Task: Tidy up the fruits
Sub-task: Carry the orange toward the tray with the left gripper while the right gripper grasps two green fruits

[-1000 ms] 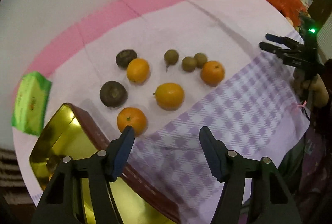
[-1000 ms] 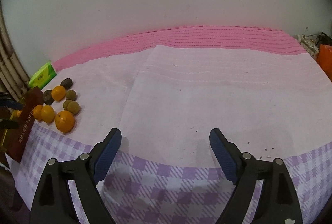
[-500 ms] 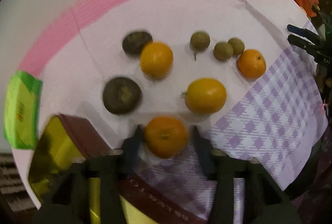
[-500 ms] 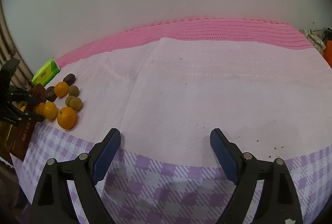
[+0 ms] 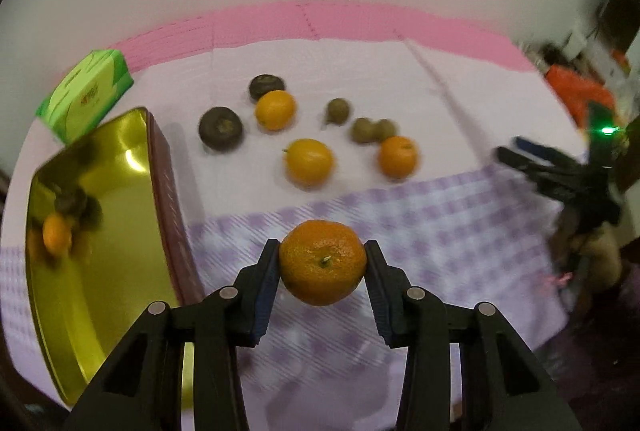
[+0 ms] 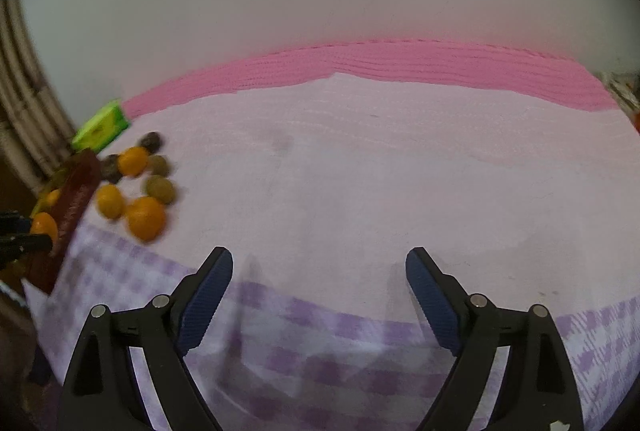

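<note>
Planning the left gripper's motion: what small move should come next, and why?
Probably carry the mandarin leftward over the gold tin. The left gripper is shut on it above the cloth, and the tin lies open just to its left.

Orange in left claw, above tablecloth

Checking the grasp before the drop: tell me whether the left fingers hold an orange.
Yes, the left gripper has its fingers clamped on an orange.
</note>
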Motion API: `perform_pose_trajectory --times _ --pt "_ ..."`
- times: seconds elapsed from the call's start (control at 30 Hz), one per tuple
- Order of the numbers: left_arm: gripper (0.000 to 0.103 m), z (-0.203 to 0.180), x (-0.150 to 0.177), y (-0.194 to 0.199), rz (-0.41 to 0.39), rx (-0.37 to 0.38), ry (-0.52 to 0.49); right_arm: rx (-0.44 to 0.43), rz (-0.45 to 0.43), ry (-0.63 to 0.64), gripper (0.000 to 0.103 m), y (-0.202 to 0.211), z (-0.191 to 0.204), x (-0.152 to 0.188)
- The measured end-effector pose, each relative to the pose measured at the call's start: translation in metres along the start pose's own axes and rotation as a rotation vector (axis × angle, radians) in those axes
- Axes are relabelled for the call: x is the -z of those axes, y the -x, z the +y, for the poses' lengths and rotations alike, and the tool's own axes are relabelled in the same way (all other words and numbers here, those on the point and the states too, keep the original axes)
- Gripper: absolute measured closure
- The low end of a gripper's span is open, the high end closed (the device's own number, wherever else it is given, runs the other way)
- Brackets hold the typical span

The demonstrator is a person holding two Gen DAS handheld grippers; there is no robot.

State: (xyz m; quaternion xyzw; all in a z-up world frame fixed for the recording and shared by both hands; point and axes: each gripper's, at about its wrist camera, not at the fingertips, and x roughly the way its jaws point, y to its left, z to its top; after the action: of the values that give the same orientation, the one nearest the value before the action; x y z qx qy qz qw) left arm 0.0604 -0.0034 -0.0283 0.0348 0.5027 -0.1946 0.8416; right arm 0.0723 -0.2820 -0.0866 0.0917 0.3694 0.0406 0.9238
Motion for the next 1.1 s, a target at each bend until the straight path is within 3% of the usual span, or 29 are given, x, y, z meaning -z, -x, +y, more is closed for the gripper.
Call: perform_pose_trajectory --times 0.17,0.3,0.37,0.47,0.57,0.63,0.73,0.87,1.0,1.1 --pt "0.06 -0.02 0.011 0.02 -0.023 0.034 0.027 -0.23 0.028 0.174 0.025 -0.002 0.053 -0.036" --pt "0.06 -0.02 0.016 0.033 -0.023 0.047 0.072 -0.283 0.128 0.421 0.043 -0.03 0.105 -0.078" --pt "0.06 -0.015 0.018 0.04 -0.035 0.049 0.096 -0.318 0.202 0.467 0.043 -0.046 0.117 -0.089" --pt "0.06 -0.009 0.02 0.047 -0.05 0.042 0.12 -0.328 0.307 0.543 0.046 -0.074 0.14 -0.097" --pt "0.06 -0.004 0.021 0.051 -0.064 0.038 0.133 -0.277 0.377 0.601 0.05 -0.092 0.151 -0.09" --pt "0.06 -0.001 0.02 0.053 -0.07 0.036 0.138 -0.26 0.433 0.633 0.065 -0.105 0.156 -0.084" --pt "0.06 0.002 0.019 0.056 -0.078 0.033 0.145 -0.214 0.485 0.648 0.075 -0.117 0.156 -0.077" --pt "0.06 0.007 0.02 0.057 -0.087 0.03 0.167 -0.194 0.472 0.616 0.081 -0.117 0.153 -0.076" --pt "0.06 0.018 0.022 0.063 -0.113 0.012 0.211 -0.252 0.339 0.428 0.081 -0.087 0.12 -0.085" --pt "0.06 0.032 0.027 0.07 -0.14 -0.016 0.252 -0.228 0.218 0.282 0.081 -0.06 0.083 -0.081"
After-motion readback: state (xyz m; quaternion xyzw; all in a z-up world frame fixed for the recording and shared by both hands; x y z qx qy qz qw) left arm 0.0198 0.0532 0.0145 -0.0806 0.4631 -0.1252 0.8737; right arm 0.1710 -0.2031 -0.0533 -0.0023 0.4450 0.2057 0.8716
